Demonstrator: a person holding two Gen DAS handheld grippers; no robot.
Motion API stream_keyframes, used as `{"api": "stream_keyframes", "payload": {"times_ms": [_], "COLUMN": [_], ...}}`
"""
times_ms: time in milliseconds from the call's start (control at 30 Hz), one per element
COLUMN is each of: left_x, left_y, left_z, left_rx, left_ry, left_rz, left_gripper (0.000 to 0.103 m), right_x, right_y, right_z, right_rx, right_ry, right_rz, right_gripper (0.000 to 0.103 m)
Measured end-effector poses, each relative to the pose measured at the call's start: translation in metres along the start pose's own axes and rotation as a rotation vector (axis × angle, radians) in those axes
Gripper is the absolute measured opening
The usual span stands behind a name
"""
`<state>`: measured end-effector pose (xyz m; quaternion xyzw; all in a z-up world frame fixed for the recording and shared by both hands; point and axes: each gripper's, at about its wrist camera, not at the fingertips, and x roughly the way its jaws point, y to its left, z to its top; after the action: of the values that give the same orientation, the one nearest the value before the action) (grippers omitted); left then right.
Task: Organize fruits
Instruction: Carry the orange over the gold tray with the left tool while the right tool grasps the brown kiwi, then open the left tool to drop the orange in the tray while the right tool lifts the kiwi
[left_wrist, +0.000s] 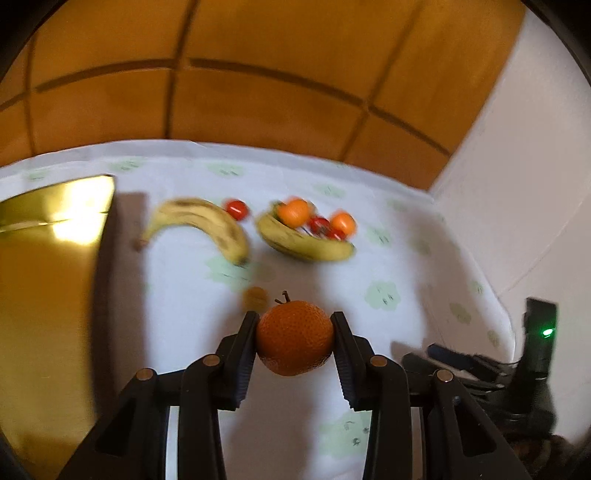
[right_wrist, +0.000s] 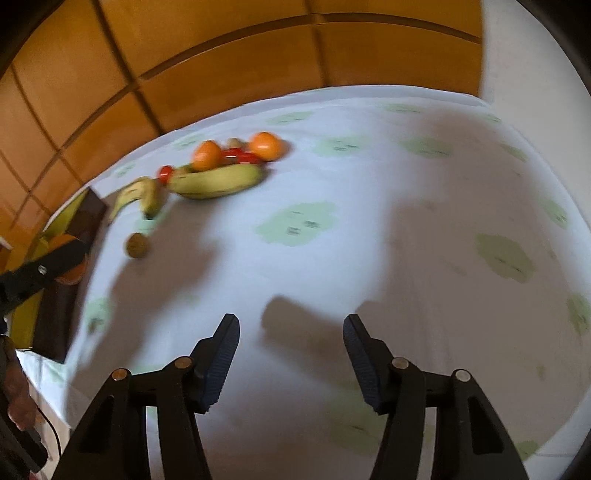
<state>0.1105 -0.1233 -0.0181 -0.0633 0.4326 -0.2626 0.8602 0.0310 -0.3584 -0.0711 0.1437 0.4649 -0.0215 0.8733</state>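
Orange mandarin (left_wrist: 294, 342) sits clamped in the left gripper (left_wrist: 295, 334), likely bound for the gold box (left_wrist: 55, 236), while the right gripper (right_wrist: 291, 360) hangs parted, empty.

This looks like a room in a home: ahead of both grippers a white cloth printed with pale green flower shapes (right_wrist: 295, 221) covers a soft, bed-like surface, and beyond it rise warm orange-brown wooden panels with dark grooves (left_wrist: 258, 74). A plain white wall (left_wrist: 517, 184) stands to the right of the left gripper. Loose household fruit lies on the cloth, among it a spotted yellow banana (left_wrist: 207, 225) and small red tomatoes (left_wrist: 236, 208).
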Motion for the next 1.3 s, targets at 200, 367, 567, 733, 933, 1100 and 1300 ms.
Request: {"api": "stream_keyframes", "payload": {"times_ms": [200, 367, 567, 733, 933, 1100, 1300], "left_x": [-0.055, -0.074, -0.057, -0.042, -0.032, -0.046, -0.076], "left_y": [0.055, 0.109, 0.154, 0.170, 0.164, 0.153, 0.135], "left_z": [0.018, 0.027, 0.024, 0.016, 0.012, 0.002, -0.014], "left_rx": [-0.099, -0.164, -0.188, -0.216, -0.210, -0.198, -0.180], "left_ry": [-0.076, -0.101, -0.020, 0.024, 0.035, -0.007, -0.075], "left_rz": [0.072, 0.182, 0.281, 0.302, 0.316, 0.357, 0.388], "left_gripper": [0.039, 0.039, 0.040, 0.040, 0.042, 0.054, 0.062], "right_x": [0.015, 0.038, 0.074, 0.092, 0.097, 0.095, 0.089], "right_y": [0.047, 0.093, 0.125, 0.139, 0.138, 0.141, 0.154], "right_z": [0.024, 0.040, 0.051, 0.058, 0.062, 0.058, 0.045], "right_rx": [-0.053, -0.123, -0.179, -0.198, -0.189, -0.216, -0.275], "right_ry": [0.003, 0.017, 0.058, 0.062, 0.050, 0.030, -0.005], "right_rz": [0.167, 0.191, 0.144, 0.122, 0.123, 0.092, 0.040], "right_gripper": [0.045, 0.045, 0.037, 0.031, 0.028, 0.028, 0.027]}}
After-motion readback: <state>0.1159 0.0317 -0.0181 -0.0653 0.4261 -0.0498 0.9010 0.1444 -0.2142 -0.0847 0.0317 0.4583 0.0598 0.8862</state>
